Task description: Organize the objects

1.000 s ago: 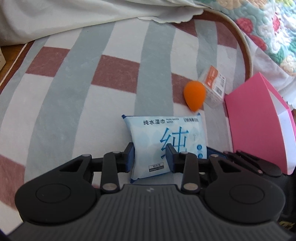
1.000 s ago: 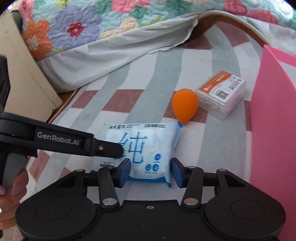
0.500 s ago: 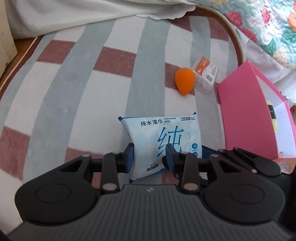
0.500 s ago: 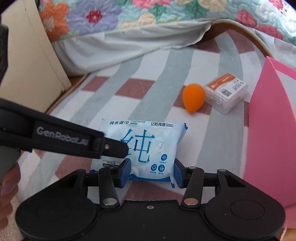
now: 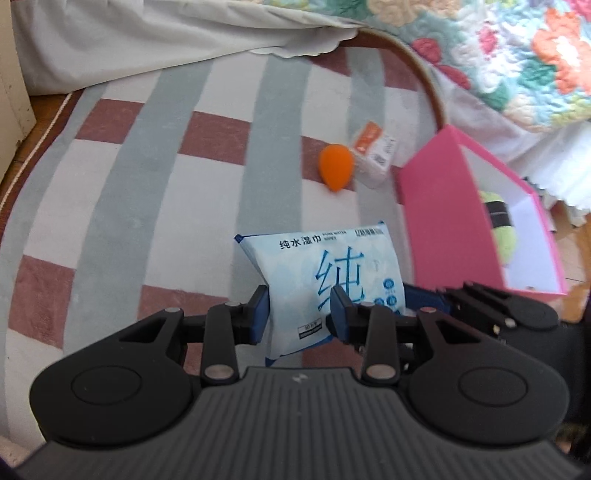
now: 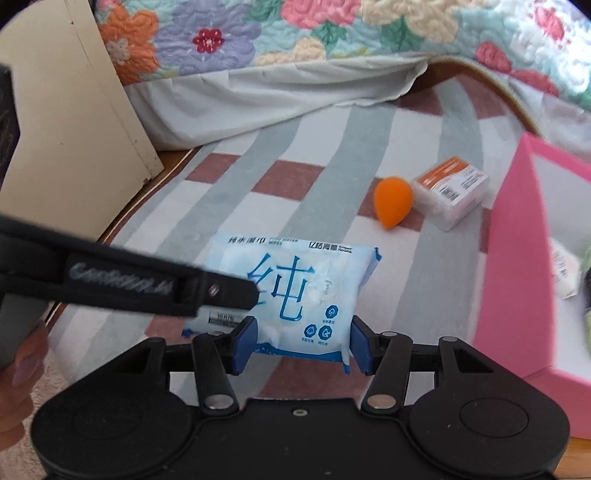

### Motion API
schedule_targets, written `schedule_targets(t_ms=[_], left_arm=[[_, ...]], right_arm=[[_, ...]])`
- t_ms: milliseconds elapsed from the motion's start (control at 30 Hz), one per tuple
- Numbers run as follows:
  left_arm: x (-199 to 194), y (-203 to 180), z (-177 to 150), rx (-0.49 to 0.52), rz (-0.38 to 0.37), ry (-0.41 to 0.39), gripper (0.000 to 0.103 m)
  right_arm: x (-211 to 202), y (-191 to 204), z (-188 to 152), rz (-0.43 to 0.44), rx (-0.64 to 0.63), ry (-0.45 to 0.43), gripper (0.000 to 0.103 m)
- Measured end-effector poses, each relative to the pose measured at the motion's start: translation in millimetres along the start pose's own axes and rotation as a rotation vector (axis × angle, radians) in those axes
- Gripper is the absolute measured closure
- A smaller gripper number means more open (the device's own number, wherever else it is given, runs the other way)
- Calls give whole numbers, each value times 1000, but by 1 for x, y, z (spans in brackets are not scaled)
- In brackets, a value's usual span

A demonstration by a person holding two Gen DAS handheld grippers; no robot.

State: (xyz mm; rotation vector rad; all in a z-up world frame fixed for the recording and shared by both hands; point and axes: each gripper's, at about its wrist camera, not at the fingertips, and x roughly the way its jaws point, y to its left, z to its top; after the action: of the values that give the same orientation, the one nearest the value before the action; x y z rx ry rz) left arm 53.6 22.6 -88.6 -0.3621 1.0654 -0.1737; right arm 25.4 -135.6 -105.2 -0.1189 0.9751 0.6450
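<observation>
Left gripper [image 5: 298, 309]: blue pads clamped on the lower left part of the wipes pack [image 5: 328, 280]. The pack, pale blue with large blue characters, hangs clear above the rug.

Right gripper [image 6: 301, 343]: jaws have just been opening; the same wipes pack [image 6: 295, 288] sits between its blue fingers [image 6: 244, 343]. The left-hand pad lies against the pack's bottom edge; whether the right-hand pad still touches is hard to tell. In the left wrist view only its black linkage shows, at the right behind the pack.

Left gripper's arm [image 6: 122, 282] in the right wrist view: a black bar with blurred white lettering, crossing from the left edge and covering the pack's left part. A hand [image 6: 18, 373] on its handle is cut off at the left edge.

Striped rug [image 5: 122, 206]: grey, white and brown-red checks, beneath everything.

Pink box [image 5: 447, 221]: open, white inside, to the right of the pack. The left wrist view shows a yellow-green, dark-banded item [image 5: 498, 229] inside; the right wrist view shows only a sliver of it plus a pale packet, both cut off.

Orange egg-shaped sponge [image 5: 335, 167]: on the rug beyond the pack, well apart from it.

Clear plastic case [image 6: 452, 192]: orange label, just beside the sponge, near the box; print unreadable.

Floral quilt [image 6: 295, 26] and white sheet [image 5: 147, 37]: farthest, overhanging the rug.

Cream panel [image 6: 74, 122]: far left, seen well only in the right wrist view.
</observation>
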Motion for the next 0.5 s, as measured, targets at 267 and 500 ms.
schedule_targets(t_ms=[267, 500], left_arm=[[-31, -13, -3, 56, -47, 1, 70], [-53, -23, -8, 98, -40, 36, 71]], right_arm=[[-35, 4, 6, -2, -3, 19, 43], [-57, 12, 6, 9, 5, 42, 42]])
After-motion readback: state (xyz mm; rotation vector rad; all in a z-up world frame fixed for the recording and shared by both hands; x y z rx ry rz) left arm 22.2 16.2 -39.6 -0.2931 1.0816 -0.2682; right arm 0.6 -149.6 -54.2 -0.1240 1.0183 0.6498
